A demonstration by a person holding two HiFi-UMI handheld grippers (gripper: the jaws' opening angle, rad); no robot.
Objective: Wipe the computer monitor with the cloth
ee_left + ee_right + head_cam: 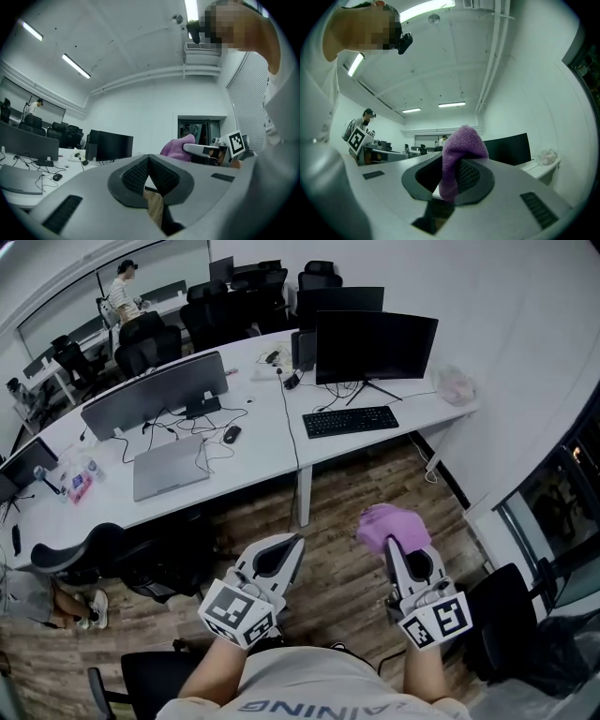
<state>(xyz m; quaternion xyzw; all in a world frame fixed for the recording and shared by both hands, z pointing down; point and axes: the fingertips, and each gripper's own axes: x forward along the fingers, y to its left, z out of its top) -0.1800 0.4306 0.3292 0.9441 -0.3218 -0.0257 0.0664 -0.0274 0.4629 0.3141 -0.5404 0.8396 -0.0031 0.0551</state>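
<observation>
Step in hand, as judged: approach. The cloth is gripped and wiping has not begun.

1. Left gripper (284, 551): held low over the wood floor, short of the desk (262, 460). In the left gripper view its jaws are pressed together with nothing between them. It has no evident part in this step.

2. Computer monitor (376, 346): stands upright on a splayed stand at the right end of the desk, with a keyboard (351, 420) just in front of it. The dark screen faces the person. Its long axis runs left to right, roughly along the desk's near edge. It is well apart from both grippers.

3. Cloth (391, 525): purple, bunched, and pinched at the tips of the right gripper (396, 547). In the right gripper view the jaws are clamped on it. One wad rises above the jaw tips and a short tail hangs down between them. The wad points forward, toward the desk.

Next move, as judged: carry the right gripper forward and up, over the keyboard, until the wad meets the screen. Present the cloth squarely, so that fabric and not jaw plastic touches the panel. Then stroke along the screen's long axis.
</observation>
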